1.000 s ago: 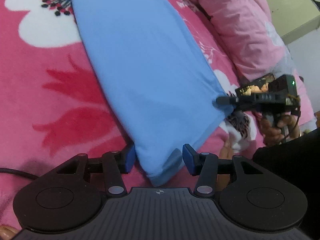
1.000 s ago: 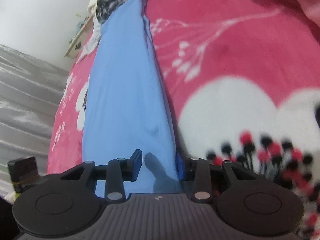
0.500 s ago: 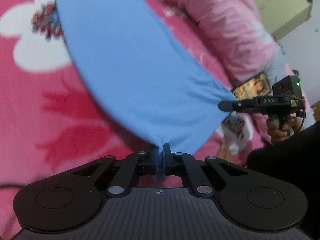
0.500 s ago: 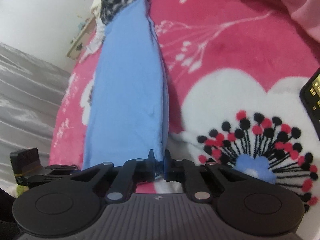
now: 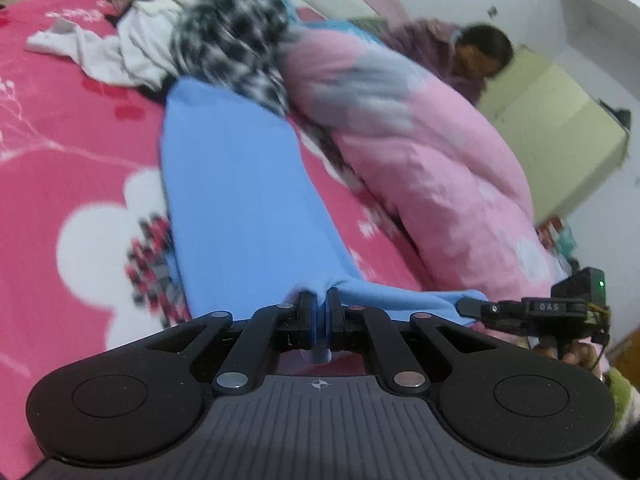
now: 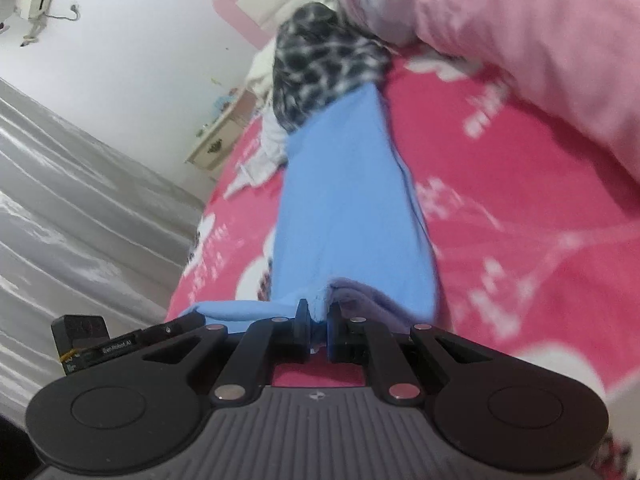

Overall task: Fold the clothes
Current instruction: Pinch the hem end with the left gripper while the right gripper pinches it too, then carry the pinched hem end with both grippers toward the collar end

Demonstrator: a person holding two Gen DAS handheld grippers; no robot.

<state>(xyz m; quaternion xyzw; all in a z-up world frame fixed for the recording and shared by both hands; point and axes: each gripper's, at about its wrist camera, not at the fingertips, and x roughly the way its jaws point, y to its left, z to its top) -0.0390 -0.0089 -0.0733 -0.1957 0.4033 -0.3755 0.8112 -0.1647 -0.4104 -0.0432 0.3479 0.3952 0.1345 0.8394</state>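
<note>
The blue garment (image 5: 244,208) is a long strip lying on my pink flowered blanket (image 5: 72,152). In the left wrist view it runs from my left gripper (image 5: 320,312) up toward 11 o'clock. My two left fingers are squeezed tight together with the near edge of the blue cloth pinched between them. At 3 o'clock I see my right gripper (image 5: 468,307), biting the other corner of the same edge. A black-and-white checked cloth (image 5: 236,44) sits at the far end, at 12 o'clock, and a puffy pink quilt (image 5: 432,152) lies at 2 o'clock. A person (image 5: 480,50) is at the far end of the quilt.

In the right wrist view the blue garment (image 6: 344,200) goes up toward 12 o'clock. My right gripper (image 6: 318,316) is pressed closed on a bunched bit of it. My left gripper (image 6: 176,326) shows at 9 o'clock, touching the cloth. The checked cloth (image 6: 320,68) is at the top, the quilt (image 6: 520,40) at 2 o'clock, and a small white nightstand (image 6: 218,140) at 10 o'clock.
</note>
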